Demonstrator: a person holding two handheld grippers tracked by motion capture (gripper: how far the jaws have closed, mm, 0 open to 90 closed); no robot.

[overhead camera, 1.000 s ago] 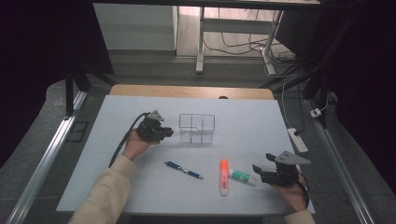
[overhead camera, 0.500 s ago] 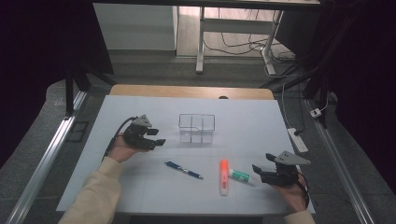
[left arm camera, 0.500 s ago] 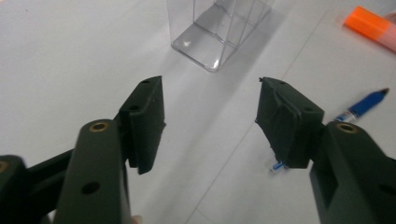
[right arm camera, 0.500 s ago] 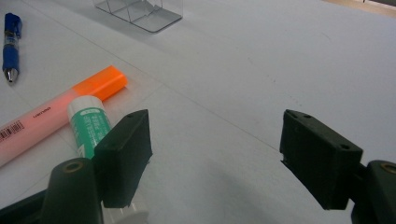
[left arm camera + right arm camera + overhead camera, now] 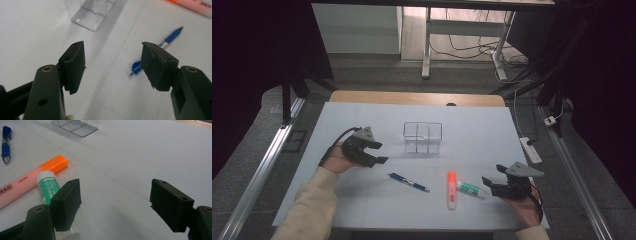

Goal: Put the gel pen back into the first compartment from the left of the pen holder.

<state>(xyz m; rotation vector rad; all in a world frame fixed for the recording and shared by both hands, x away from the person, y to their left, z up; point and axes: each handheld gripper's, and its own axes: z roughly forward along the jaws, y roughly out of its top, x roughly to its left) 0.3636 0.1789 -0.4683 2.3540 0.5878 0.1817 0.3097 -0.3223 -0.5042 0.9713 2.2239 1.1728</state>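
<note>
A clear divided box [image 5: 422, 137] stands mid-table. Left of it, my left gripper [image 5: 380, 153] hovers open; its jaws have just been opening and nothing is between them. In the left gripper view [image 5: 112, 47] the blue pen [image 5: 160, 48] lies beyond the right jaw and the clear box [image 5: 92, 12] lies farther off. The pen [image 5: 408, 182], an orange highlighter [image 5: 452, 189] and a green glue stick [image 5: 471, 188] lie in a row near the front. My right gripper [image 5: 492, 174] rests open just right of the glue stick [image 5: 47, 187], with its jaws [image 5: 115, 183] over bare mat.
A white mat [image 5: 362, 210] covers the table, and a wooden edge [image 5: 417, 97] shows at the back. A power strip [image 5: 532, 150] lies off the right side. A metal rail [image 5: 257, 175] runs along the left. Desk legs and cables stand behind.
My left gripper has drawn back to the left, away from the clear box, and its jaws have spread apart. The right gripper and the objects have stayed put.
</note>
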